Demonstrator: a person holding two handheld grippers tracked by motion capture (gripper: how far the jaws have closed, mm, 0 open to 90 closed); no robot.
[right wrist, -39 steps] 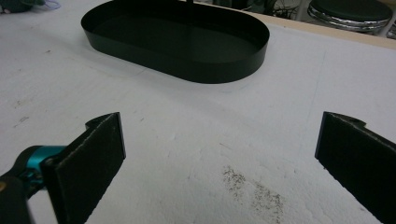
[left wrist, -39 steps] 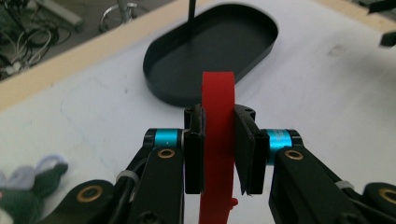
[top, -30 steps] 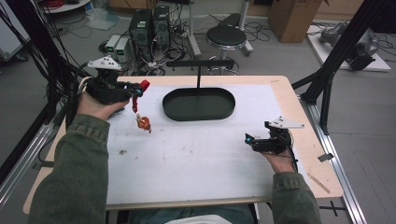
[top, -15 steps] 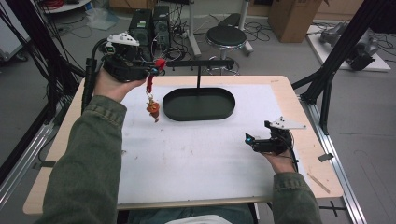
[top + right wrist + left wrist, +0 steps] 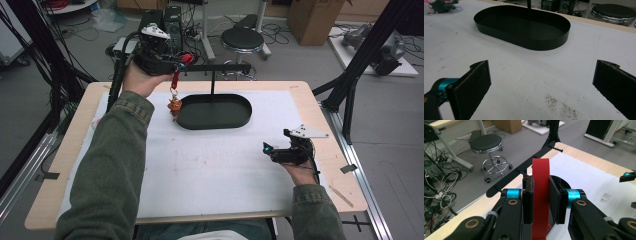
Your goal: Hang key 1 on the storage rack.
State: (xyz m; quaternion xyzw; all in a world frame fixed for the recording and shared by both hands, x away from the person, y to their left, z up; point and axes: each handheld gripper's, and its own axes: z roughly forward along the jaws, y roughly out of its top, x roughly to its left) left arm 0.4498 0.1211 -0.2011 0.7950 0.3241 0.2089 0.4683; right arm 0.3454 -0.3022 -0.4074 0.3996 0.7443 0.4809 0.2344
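Red-strapped keyring charm [image 5: 174, 102], pinched at its strap by the left tool [image 5: 183, 61], hangs just beside the black stand's crossbar [image 5: 220, 67], probably needing threading onto a peg, while the right tool [image 5: 266, 148] rests spread on the worktop [image 5: 300, 90].

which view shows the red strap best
The left gripper view: the red strap stands close up, clamped between the left gripper pads. The high view shows it small, with a charm dangling below.

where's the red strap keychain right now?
High view: the red strap hangs from the left gripper at the table's far left, beside the rack's crossbar. Its orange charm dangles by the left end of the black tray.
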